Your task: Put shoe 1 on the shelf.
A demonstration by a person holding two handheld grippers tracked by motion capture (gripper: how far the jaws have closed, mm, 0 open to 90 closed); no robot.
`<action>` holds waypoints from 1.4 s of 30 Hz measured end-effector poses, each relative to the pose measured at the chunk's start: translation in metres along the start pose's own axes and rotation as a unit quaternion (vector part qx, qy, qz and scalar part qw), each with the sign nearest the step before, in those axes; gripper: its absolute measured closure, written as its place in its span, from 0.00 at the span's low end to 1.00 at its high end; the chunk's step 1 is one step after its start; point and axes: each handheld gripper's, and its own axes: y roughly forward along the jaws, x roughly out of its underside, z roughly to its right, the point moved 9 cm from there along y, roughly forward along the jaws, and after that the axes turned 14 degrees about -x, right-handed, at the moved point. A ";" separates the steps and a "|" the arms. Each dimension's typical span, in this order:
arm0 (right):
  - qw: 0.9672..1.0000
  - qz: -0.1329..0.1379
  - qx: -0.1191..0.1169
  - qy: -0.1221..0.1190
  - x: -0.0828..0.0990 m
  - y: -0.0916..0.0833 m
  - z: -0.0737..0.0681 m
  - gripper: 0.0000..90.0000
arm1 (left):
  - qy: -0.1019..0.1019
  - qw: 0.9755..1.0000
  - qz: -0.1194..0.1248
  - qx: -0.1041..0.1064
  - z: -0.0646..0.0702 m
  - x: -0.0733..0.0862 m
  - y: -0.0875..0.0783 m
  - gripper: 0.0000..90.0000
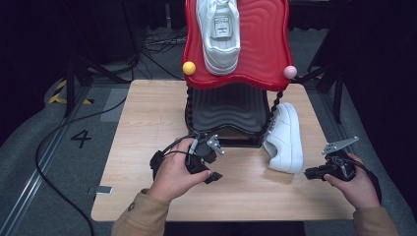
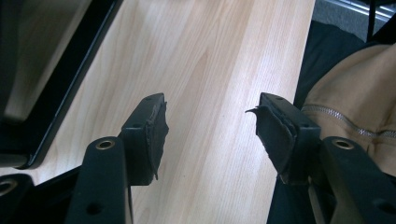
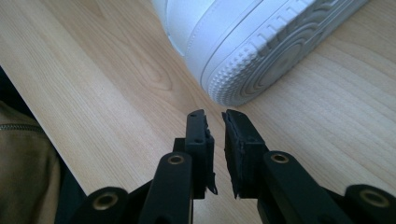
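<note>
A white sneaker (image 1: 286, 139) lies on its side on the wooden table (image 1: 147, 123), right of a red wavy rack (image 1: 265, 44). A second white sneaker (image 1: 220, 34) sits on the rack's top shelf. My left gripper (image 1: 214, 167) is held just in front of the rack's black base (image 1: 226, 105). In the left gripper view it (image 2: 208, 112) is open wide over bare wood, with nothing between the jaws. My right gripper (image 1: 307, 173) hovers just right of the fallen sneaker's near end. In the right gripper view it (image 3: 215, 114) is shut and empty, a short way from the sneaker's sole (image 3: 261, 42).
Yellow (image 1: 189, 68) and pink (image 1: 290, 72) balls cap the rack's front corners. A tan jacket sleeve (image 2: 359, 98) lies close to the left gripper. Cables (image 1: 54, 142) run across the grey floor left of the table. Bare wood spreads in front of the rack.
</note>
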 end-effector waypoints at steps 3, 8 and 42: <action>1.000 0.007 0.002 0.000 -0.002 -0.002 0.000 0.92 | -0.011 1.000 0.004 0.002 -0.004 0.003 0.001 0.48; 1.000 0.024 -0.004 0.007 -0.009 -0.005 -0.001 0.99 | -0.021 1.000 0.000 -0.006 -0.008 0.008 0.000 0.47; 0.997 0.034 0.034 -0.052 -0.053 0.014 -0.007 1.00 | -0.044 0.999 -0.030 -0.010 -0.005 0.033 0.004 0.46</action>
